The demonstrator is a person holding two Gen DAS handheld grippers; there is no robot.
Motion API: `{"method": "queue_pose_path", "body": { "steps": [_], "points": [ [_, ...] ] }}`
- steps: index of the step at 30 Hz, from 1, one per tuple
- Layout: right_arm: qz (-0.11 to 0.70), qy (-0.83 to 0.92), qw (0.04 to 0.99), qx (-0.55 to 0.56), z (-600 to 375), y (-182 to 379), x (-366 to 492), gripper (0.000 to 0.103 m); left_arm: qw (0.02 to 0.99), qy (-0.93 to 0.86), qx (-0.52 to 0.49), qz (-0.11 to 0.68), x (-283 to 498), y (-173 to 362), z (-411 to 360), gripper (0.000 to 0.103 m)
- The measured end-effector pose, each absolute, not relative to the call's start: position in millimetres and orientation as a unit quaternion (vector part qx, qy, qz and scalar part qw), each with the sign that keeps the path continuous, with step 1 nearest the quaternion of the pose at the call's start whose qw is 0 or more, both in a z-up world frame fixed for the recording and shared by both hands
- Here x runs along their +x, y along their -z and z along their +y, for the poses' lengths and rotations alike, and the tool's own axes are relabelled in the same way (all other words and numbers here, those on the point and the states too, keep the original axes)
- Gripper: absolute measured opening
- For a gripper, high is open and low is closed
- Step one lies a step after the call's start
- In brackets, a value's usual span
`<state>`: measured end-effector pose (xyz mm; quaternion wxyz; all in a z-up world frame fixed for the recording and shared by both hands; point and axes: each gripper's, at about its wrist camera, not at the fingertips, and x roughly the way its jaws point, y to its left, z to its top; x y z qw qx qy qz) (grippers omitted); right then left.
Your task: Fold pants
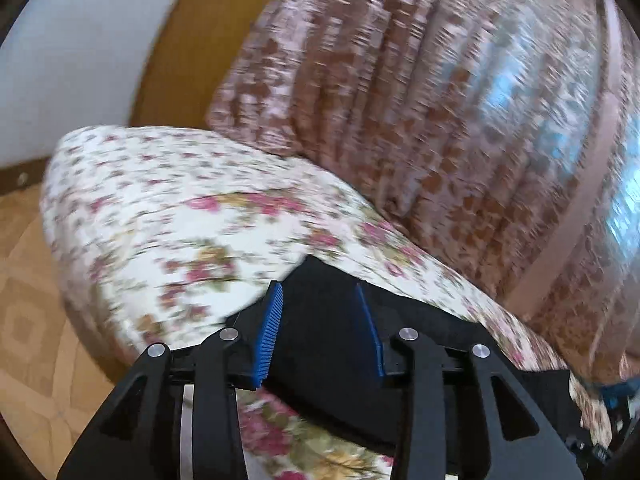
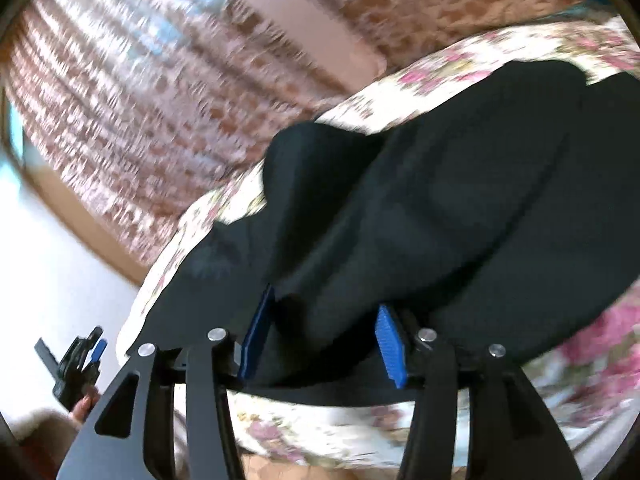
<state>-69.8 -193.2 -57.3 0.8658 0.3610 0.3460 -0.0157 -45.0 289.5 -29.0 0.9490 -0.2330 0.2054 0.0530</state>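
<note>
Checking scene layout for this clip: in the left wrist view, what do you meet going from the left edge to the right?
White wall → wooden panel → brown patterned curtain → bright window showing through it.

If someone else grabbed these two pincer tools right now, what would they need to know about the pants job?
Left gripper: jaws apart, black pants between the blue pads, not pinched.
Right gripper: jaws apart too, cloth bunched between the pads, apparently let go.
Pants: lying in a rumpled dark heap on the flowered bed cover, near its edge, curtain behind.
Done: looks folded over at least once; the blur hides how neatly.
Left: probably smooth it, then fold again.
</note>
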Motion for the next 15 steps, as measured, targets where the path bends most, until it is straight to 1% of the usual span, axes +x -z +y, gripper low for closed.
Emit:
{"method": "queue_pose_path", "body": {
  "steps": [7,12,15],
  "points": [
    [0.327,0.111,0.849,0.401,-254,59,-78,0.05,0.94,0.075,-0.197,0.27,22,38,211,0.036],
    [0.301,0.168,0.82,0.456,-310,64,-80,0.054,0.921,0.141,-0.177,0.318,69,52,145,0.036],
    [0.286,0.197,0.795,0.498,-344,72,-80,0.054,0.913,0.158,-0.157,0.342,87,65,118,0.036]
  ]
}}
